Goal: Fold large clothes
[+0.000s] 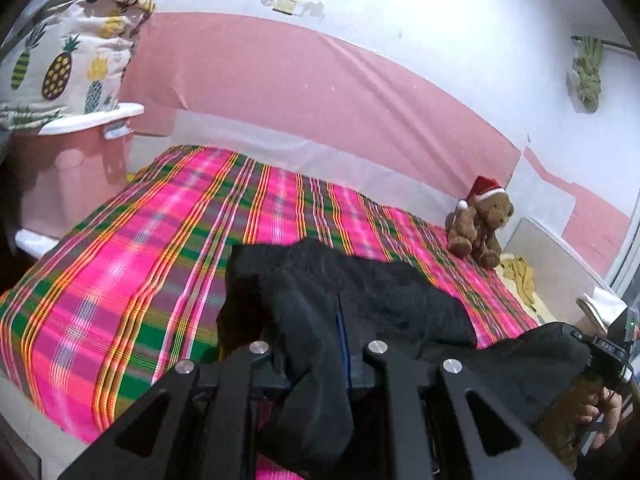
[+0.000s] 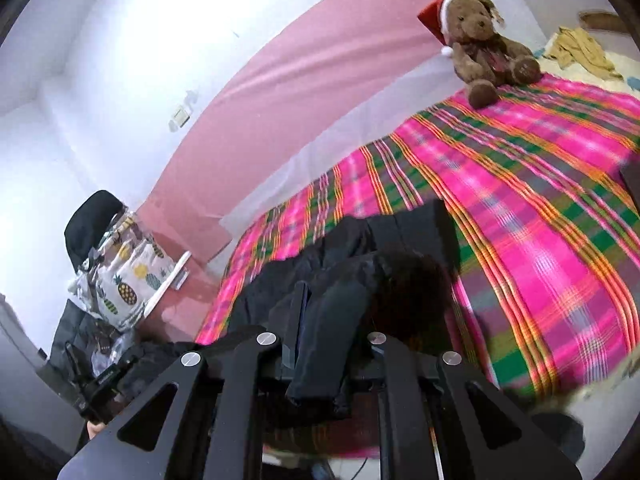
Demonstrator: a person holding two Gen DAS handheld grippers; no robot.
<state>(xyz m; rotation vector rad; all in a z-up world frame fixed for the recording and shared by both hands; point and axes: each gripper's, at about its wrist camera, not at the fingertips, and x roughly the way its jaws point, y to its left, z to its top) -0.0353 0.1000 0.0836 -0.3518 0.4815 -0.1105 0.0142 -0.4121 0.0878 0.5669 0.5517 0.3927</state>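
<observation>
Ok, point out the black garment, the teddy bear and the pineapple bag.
black garment (image 1: 360, 288), left wrist view, on its spread upper panel.
teddy bear (image 2: 484, 46), right wrist view, on its chest.
pineapple bag (image 1: 64, 68), left wrist view, on its printed side.

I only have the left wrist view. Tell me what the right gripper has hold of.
Observer: The right gripper is shut on a fold of the black garment; a loose end hangs down between its fingers.
Operator: Now report what stands behind the pineapple bag.
Observer: A black, rounded shape, like a chair back, rises behind the pineapple bag, against the white wall.
</observation>
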